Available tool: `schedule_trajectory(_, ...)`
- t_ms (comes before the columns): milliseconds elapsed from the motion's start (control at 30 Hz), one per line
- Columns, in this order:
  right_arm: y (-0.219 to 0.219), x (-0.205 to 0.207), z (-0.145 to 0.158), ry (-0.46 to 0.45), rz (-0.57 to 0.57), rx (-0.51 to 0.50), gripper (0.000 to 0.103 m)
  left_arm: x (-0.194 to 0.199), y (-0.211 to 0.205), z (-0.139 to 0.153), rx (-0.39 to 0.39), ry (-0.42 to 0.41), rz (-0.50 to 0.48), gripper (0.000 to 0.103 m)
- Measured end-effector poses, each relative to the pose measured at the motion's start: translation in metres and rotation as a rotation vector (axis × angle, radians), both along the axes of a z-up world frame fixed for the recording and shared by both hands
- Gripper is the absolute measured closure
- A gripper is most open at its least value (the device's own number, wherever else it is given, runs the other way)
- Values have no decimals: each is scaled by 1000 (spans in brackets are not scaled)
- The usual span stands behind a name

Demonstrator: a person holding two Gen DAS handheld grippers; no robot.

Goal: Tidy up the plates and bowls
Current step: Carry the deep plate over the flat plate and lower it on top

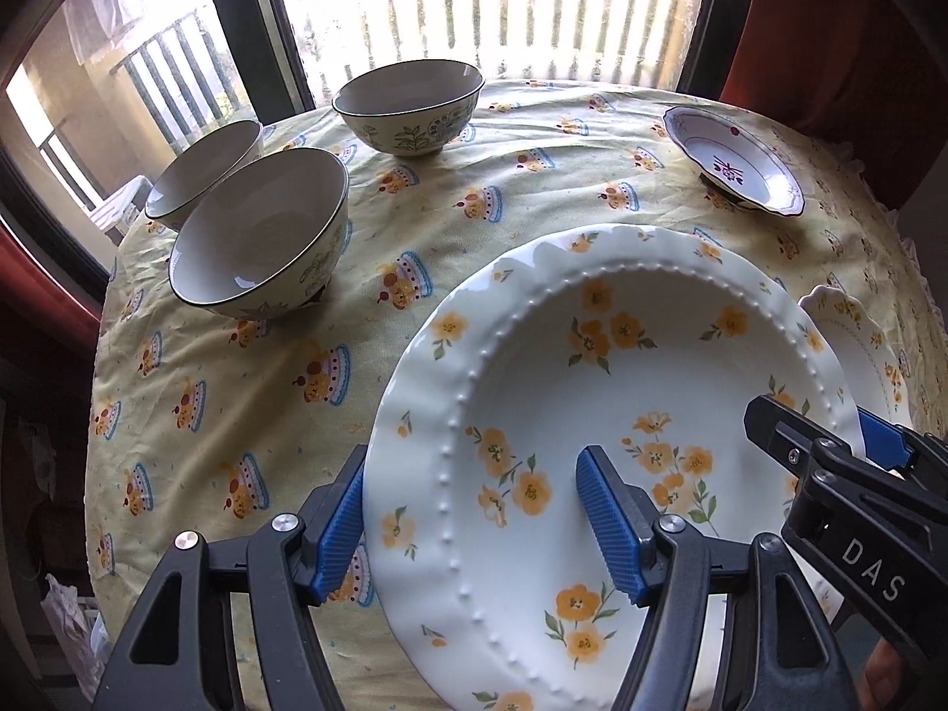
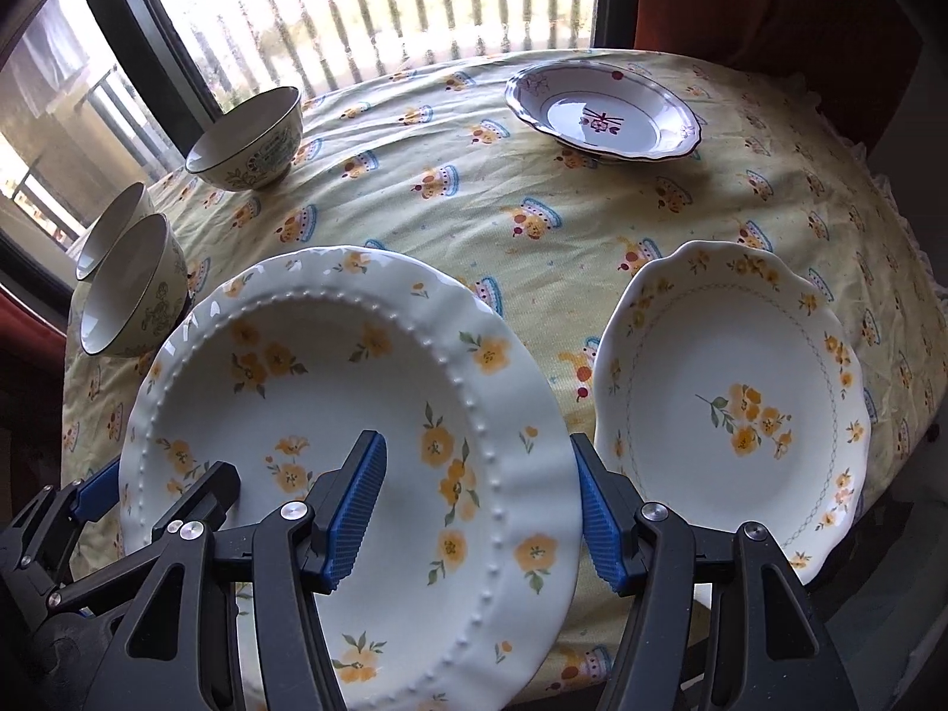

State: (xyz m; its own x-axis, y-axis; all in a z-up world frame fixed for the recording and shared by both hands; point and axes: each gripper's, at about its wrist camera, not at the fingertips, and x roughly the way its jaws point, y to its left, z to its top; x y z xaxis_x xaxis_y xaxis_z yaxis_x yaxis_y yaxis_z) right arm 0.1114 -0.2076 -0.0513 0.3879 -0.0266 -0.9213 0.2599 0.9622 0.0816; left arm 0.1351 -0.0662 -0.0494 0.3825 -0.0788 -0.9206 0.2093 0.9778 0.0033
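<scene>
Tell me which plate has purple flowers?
The small plate at the table's far side, alone. The other two plates have yellow flowers.

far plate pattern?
White far plate, dark purple-brown rim, dark flower motif in its centre. Clearest in the right wrist view.

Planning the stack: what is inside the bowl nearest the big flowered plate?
The bowl looks empty: bare white inside, only a light glint. Its near wall hides none of the bottom.

We see a glossy glazed plate, matt wrinkled cloth, and ribbed blue pads on our matt black plastic tool.
</scene>
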Motion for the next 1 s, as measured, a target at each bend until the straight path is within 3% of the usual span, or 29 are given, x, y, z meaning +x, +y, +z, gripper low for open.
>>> schedule_trajectory(500, -94, -8, 22, -25, 84, -9, 37, -20, -92, 17, -6, -17, 68, 34)
schedule_trajectory(1000, -179, -20, 20, -33, 97, -24, 37, -35, -170, 6, -32, -16, 98, 34)
